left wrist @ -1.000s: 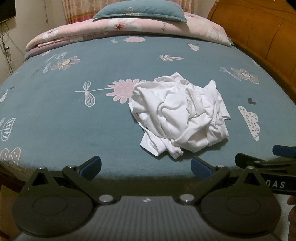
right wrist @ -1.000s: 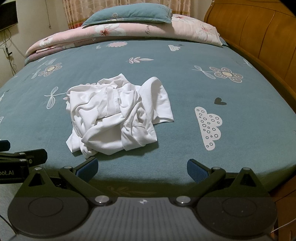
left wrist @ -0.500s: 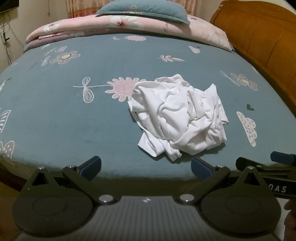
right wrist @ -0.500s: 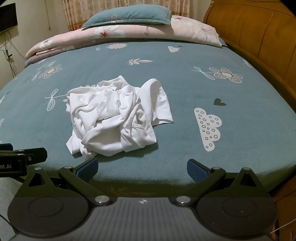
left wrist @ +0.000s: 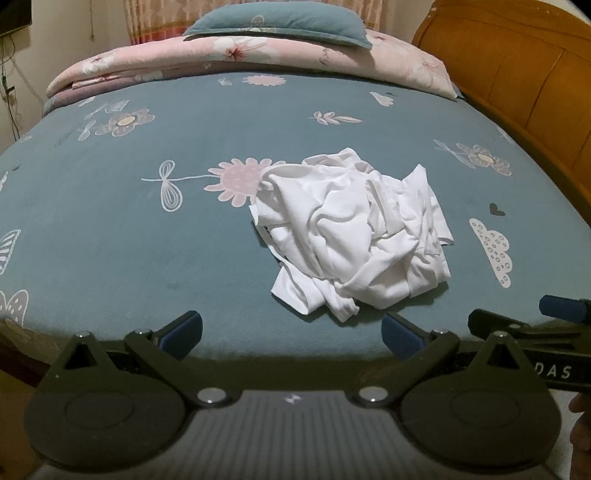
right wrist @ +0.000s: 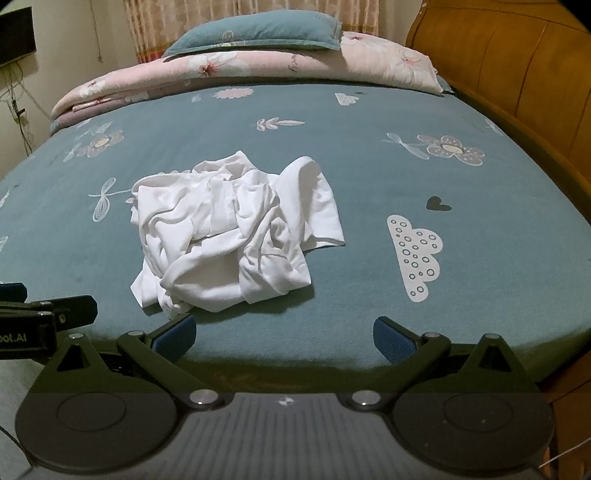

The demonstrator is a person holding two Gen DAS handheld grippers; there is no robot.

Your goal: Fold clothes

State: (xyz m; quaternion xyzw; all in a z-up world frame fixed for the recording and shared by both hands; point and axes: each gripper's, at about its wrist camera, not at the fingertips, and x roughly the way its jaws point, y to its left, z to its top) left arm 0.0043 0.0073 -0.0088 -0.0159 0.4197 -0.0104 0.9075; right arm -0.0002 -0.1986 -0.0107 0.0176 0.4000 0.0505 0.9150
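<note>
Presently noted: white garment crumpled in a heap on bed, lying unfolded, at 12 o'clock just beyond left gripper and 11 o'clock of right gripper; both spread wide, holding nothing, at bed's near edge. Recommended for doing the fold well: seek out a true hem or corner, not a loose wrinkle, pinch one layer only, and spread flat before creasing.

Wooden headboard and wall-mounted screen cut off at frame edges
</note>
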